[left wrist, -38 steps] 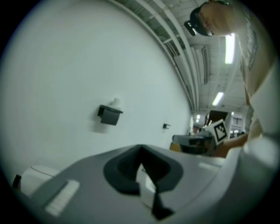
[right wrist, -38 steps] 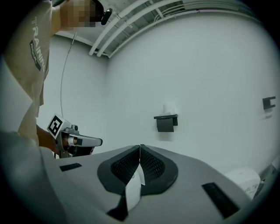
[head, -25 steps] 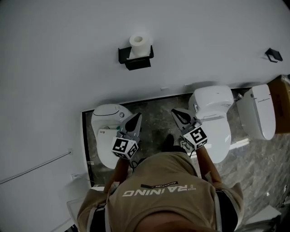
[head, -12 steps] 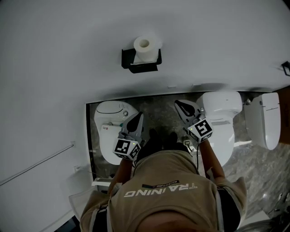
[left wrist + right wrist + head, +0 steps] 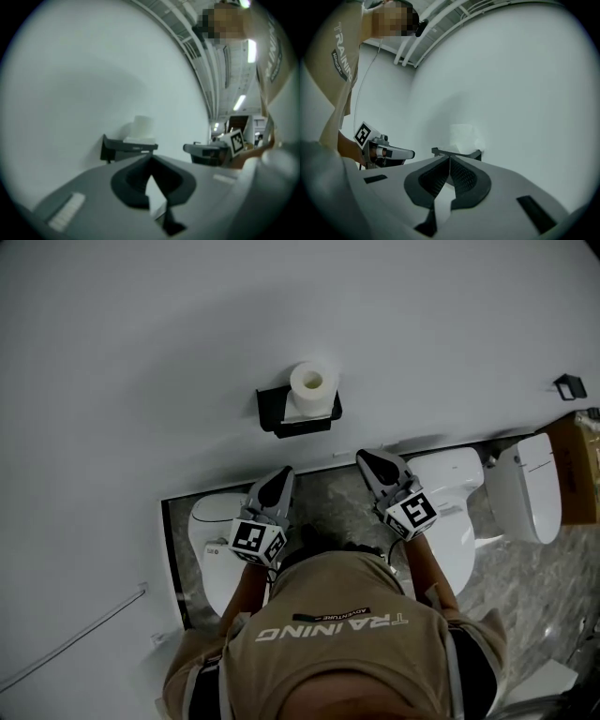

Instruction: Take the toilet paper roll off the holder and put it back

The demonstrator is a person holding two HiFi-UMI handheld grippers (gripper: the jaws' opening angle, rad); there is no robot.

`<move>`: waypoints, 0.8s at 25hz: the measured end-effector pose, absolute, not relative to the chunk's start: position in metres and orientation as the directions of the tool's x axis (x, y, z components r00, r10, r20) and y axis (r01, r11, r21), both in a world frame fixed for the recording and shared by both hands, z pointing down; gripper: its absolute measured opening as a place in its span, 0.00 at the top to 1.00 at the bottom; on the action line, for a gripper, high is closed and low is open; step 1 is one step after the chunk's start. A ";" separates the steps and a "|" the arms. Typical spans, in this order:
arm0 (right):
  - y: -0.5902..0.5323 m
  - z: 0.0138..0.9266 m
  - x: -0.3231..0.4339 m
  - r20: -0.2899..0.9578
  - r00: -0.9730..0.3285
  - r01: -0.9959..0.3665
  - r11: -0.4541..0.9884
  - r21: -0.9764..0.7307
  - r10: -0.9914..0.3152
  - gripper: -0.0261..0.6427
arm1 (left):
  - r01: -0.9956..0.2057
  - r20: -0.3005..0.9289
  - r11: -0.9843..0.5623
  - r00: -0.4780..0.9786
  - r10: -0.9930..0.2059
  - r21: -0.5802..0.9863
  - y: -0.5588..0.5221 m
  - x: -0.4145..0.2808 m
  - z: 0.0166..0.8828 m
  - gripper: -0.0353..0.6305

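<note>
Probably light and crushable, the toilet paper roll (image 5: 312, 382) at twelve o'clock wants a gentle sidewall grip; left gripper (image 5: 281, 474) and right gripper (image 5: 368, 458) are closed, empty.

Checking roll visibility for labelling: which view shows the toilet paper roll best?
The head view: the toilet paper roll stands upright on the black holder, sharp, core visible. The left gripper view shows it side-on, blurred; the right gripper view, a pale smudge above the holder.
</note>
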State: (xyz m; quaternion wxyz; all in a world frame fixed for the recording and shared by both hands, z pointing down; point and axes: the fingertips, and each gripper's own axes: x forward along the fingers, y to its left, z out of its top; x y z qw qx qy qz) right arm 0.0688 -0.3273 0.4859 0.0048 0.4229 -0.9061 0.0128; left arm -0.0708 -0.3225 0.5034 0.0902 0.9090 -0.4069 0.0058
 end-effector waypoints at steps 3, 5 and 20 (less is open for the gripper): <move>-0.347 0.472 0.065 0.026 -0.603 -0.797 0.604 0.034 -0.797 0.94 | -0.711 0.083 -0.682 0.700 -0.709 0.171 -0.340 -0.074 0.506 0.95; -0.362 0.465 0.061 0.021 -0.584 -0.810 0.585 0.044 -0.811 0.94 | -0.690 0.079 -0.703 0.721 -0.688 0.172 -0.351 -0.075 0.507 0.95; -0.424 0.432 0.029 -0.007 -0.651 -0.759 0.650 0.022 -0.759 0.50 | -0.733 0.085 -0.657 0.676 -0.732 0.177 -0.372 -0.082 0.499 0.95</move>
